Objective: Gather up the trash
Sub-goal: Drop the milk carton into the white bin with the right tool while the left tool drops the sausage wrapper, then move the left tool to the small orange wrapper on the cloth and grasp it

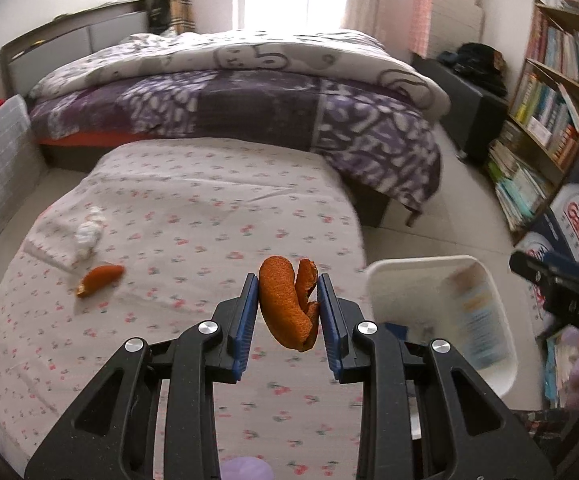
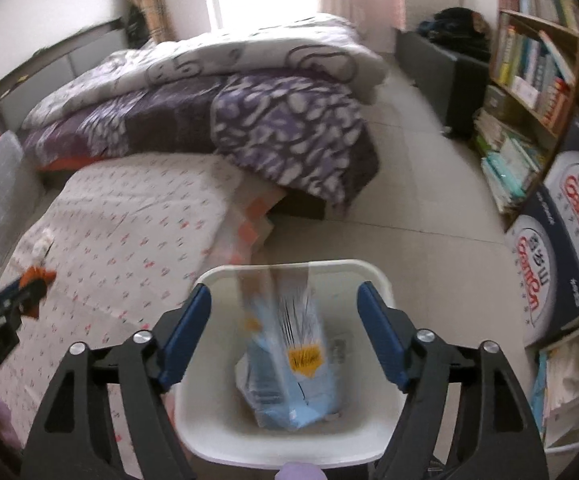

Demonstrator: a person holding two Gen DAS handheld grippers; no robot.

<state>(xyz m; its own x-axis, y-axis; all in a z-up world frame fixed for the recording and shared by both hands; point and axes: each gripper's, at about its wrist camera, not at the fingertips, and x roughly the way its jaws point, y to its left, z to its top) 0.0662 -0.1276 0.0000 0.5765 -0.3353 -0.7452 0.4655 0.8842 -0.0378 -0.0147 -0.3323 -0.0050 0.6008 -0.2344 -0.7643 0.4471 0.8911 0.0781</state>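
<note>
Two beds in the room: a big bed (image 1: 225, 80) at the back under a purple and white quilt (image 1: 249, 108), and a smaller one (image 1: 193, 208) in front with a white sheet dotted with tiny pink flowers. Along the right wall, one tall wooden bookshelf (image 1: 549, 92) packed with books, their spines too small to read. Low on the right, two dark blue boxes (image 2: 561, 240), each with a white round patch and red letters lying sideways, too blurred and bent to read for sure. On the floor beside the front bed, one white plastic trash bin (image 2: 289, 436), open at the top. Inside the bin, one see-through bag (image 2: 289, 360) with blue in it and a yellow patch, smeared by blur, lying loose. Right above the bin, the right gripper (image 2: 285, 320), blue pads spread wide apart, touching nothing. Over the flowered sheet, the left gripper (image 1: 288, 304), blue pads squeezed tight on one piece of orange peel (image 1: 285, 304): curled, bumpy, bright orange, hanging in the air just left of the bin. A second orange peel piece (image 1: 99, 280) lying flat on the sheet, off to the left, small and long. Just above it, one crumpled white tissue (image 1: 87, 236), also on the sheet. So two peel pieces, one tissue, one bag, one bin.
</note>
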